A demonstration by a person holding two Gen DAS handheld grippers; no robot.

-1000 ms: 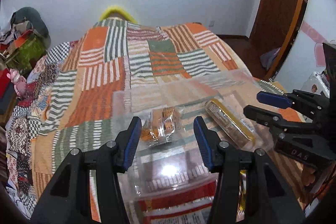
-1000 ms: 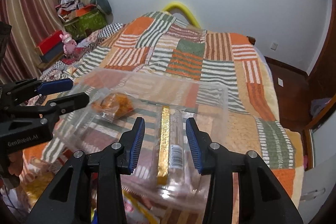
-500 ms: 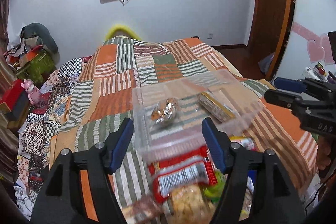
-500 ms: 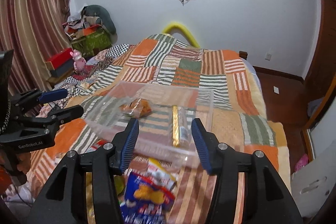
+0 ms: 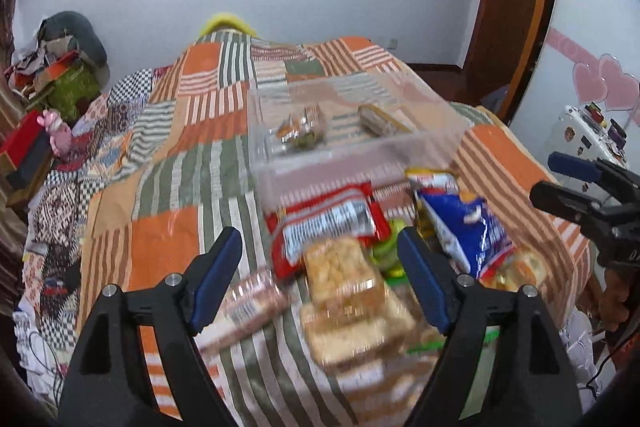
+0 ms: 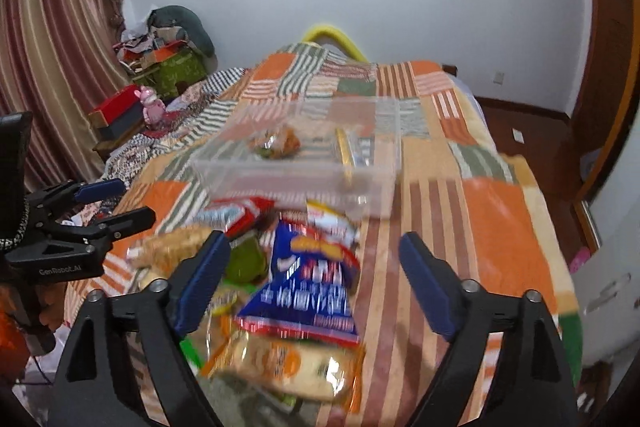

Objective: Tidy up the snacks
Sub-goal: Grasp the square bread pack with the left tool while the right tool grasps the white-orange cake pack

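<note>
My left gripper (image 5: pixel 320 275) stood wide, its jaws having just been opening, and nothing was gripped between them. A red pack (image 5: pixel 328 223) and a cracker pack (image 5: pixel 340 279) lay on the quilt (image 5: pixel 168 163) below the gap, untouched by my blue pads (image 5: pixel 218 277). A pinkish pack (image 5: pixel 244 307) lay just inside my left finger. Ahead of the fingertips sat the clear bin (image 5: pixel 352 155), resting on the quilt, with a small orange bag (image 5: pixel 300 131) and a gold bar (image 5: pixel 378 119) inside it.

My right gripper (image 6: pixel 314 279) was wider still, also just opened, and empty. The blue bag (image 6: pixel 308 287) lay under the gap, nearer my left finger, apart from both pads (image 6: pixel 426 287). A pale pack (image 6: pixel 288 363) lay nearer to me than the blue bag, blurred. The bin (image 6: pixel 304 179) stood beyond the fingertips, past the pile. My other gripper (image 6: pixel 108 203) showed off to the left of that view, jaws parted.
</note>
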